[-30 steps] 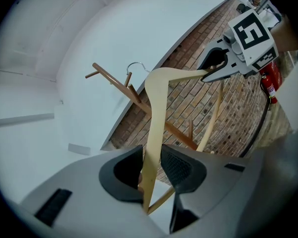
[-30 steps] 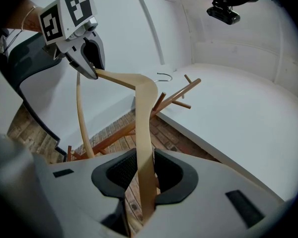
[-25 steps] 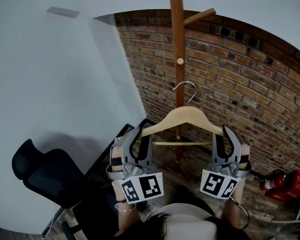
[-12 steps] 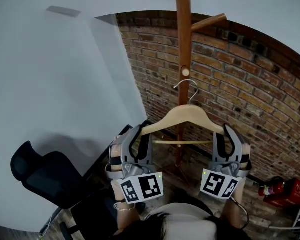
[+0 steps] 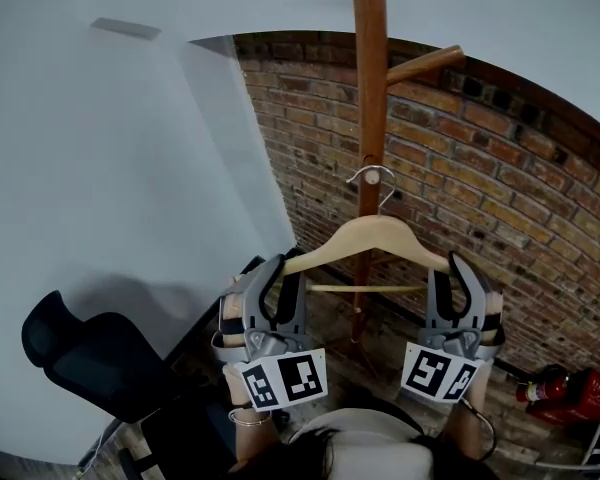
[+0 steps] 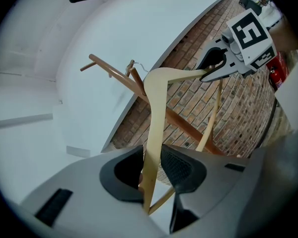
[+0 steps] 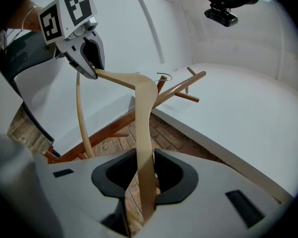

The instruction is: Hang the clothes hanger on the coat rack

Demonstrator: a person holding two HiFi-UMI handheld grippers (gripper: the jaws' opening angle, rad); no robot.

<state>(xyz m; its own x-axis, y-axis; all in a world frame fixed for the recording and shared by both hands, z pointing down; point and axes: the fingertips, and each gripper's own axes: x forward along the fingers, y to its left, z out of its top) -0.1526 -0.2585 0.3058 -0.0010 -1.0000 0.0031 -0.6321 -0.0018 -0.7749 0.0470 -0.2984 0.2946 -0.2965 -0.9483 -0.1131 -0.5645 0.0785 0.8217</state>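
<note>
Clothes hanger point(image 5: 375, 233) is pinched at both ends by my left gripper point(image 5: 280, 264) and right gripper point(image 5: 458, 270). I'd keep it level and ease its hook point(image 5: 384, 200) over the peg point(image 5: 372, 176) at twelve o'clock on the coat rack point(image 5: 370, 88).

Coat rack pole point(image 5: 370, 88) is standing dead ahead of you, with the hook of the clothes hanger point(image 5: 375, 230) right at it. An upper peg point(image 5: 425, 65) is jutting right. Brick wall point(image 5: 500, 178) is closing off the far side, white wall point(image 5: 130, 168) your left. Black chair point(image 5: 90, 353) is crowding low left, fire extinguisher point(image 5: 555, 385) low right.
</note>
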